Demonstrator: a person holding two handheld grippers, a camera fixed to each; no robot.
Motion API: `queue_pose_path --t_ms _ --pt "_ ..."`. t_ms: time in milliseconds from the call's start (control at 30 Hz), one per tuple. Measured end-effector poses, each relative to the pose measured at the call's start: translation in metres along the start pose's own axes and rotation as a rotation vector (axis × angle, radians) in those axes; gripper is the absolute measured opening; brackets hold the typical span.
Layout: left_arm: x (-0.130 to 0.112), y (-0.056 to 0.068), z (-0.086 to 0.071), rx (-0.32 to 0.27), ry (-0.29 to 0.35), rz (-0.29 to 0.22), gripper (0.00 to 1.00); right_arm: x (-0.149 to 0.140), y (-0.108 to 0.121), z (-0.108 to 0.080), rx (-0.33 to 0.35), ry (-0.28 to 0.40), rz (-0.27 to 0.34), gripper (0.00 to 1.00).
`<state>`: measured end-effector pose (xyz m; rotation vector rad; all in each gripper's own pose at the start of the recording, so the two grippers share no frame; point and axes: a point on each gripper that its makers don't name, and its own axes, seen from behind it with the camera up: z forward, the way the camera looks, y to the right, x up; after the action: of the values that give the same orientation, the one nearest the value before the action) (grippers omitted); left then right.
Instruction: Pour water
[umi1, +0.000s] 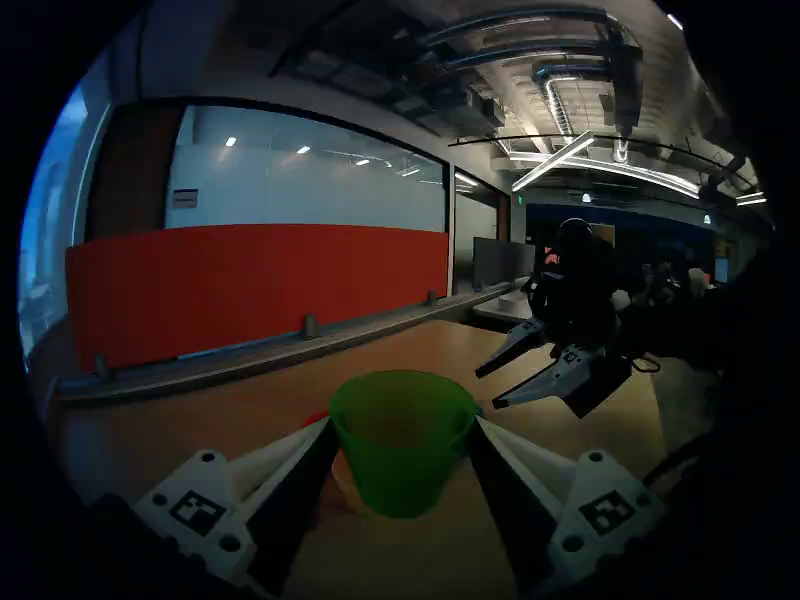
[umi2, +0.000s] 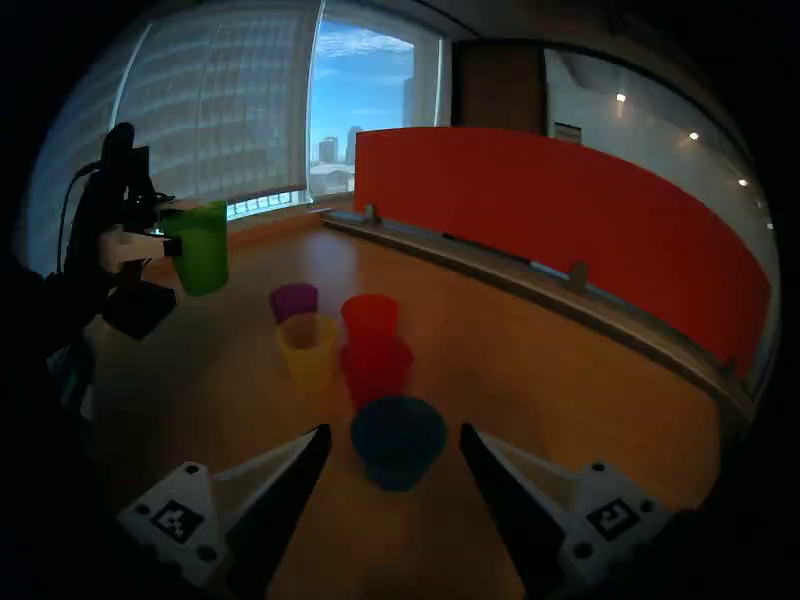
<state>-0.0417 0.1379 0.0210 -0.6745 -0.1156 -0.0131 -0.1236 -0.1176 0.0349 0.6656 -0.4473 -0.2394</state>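
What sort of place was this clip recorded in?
Probably an open-plan office high in a city building: exposed ceiling ducts and strip lights overhead, an orange partition along the long wooden table, and a window looking out on towers.

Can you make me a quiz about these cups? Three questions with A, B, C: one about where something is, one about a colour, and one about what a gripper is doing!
1. Where is the blue cup?
A. on the table, between the right gripper's fingers
B. up in the air
C. on the window sill

2. What colour is the cup that the left gripper holds?
A. purple
B. green
C. yellow

3. The right gripper is:
A. open
B. shut on a cup
C. shut on nothing

Answers:
1 A: the blue cup stands on the table with a finger on each side, neither touching it.
2 B: the green cup sits pinched between the left gripper's fingers, above the table.
3 A: a wide gap shows between its fingers.
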Motion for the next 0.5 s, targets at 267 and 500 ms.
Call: queue_pose_path --t_ms 267,500 --pt "0.001 -0.003 -0.009 0.005 0.017 0.015 0.87 -0.008 -0.004 0.01 0.008 -0.024 -0.015 1.0" --pt "-0.002 -0.011 -0.013 0.02 0.035 0.006 0.86 -0.018 -0.007 0.019 0.011 -0.051 -0.024 1.0"
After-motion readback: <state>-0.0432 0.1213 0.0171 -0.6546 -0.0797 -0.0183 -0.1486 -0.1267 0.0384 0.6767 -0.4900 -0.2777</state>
